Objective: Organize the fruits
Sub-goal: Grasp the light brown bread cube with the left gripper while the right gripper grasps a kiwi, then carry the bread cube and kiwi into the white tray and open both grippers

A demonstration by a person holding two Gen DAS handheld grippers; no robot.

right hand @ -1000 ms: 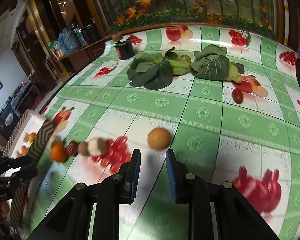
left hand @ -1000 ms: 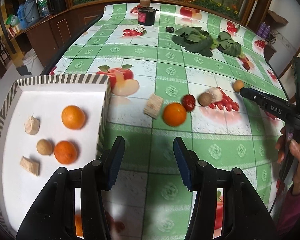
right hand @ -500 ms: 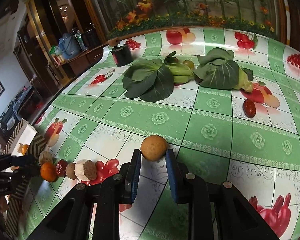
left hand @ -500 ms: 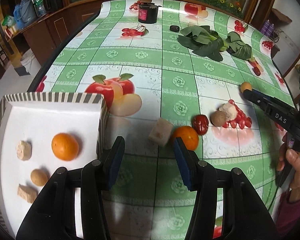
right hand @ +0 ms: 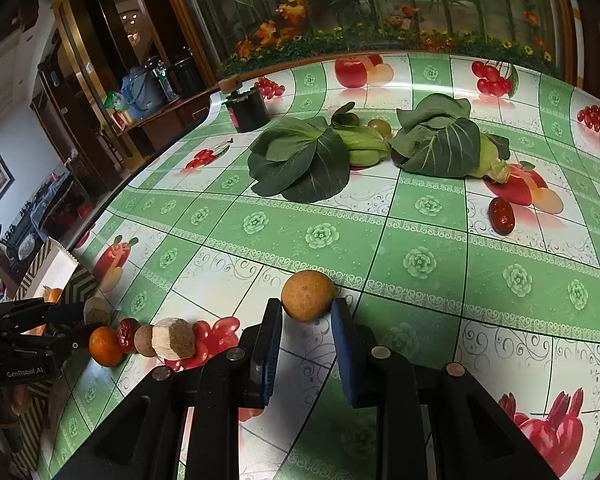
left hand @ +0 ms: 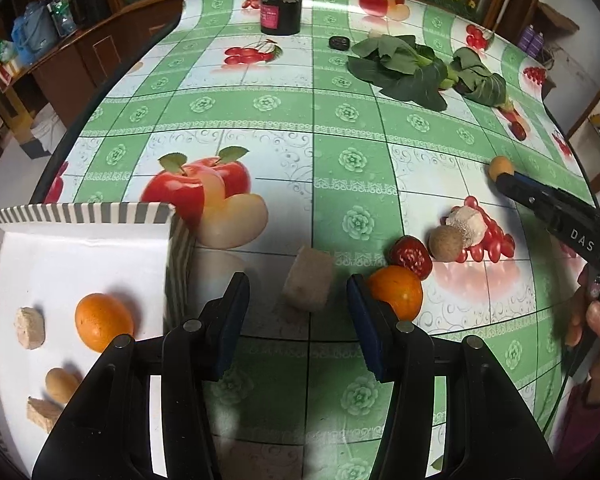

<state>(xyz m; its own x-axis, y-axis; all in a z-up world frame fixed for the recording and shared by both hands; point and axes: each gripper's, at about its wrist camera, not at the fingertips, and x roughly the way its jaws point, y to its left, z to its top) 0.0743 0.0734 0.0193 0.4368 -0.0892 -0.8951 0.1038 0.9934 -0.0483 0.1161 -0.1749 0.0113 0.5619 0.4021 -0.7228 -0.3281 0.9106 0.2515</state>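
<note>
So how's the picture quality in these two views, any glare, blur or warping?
Left wrist view: strong fisheye bend curves the tablecloth grid, black corners, soft glare on the far cloth, mild blur just ahead of the left tongs. Right wrist view: same warping, sharper, dim room at left, the brown round fruit crisp at the right tongs.

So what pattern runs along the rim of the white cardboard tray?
Grey and white stripes on the white cardboard tray's rim, clearest in the left wrist view.

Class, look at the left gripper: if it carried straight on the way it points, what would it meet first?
Most likely the beige block, which lies just ahead between the open fingers of the left gripper; the orange sits beside the right finger, off that line.
</note>
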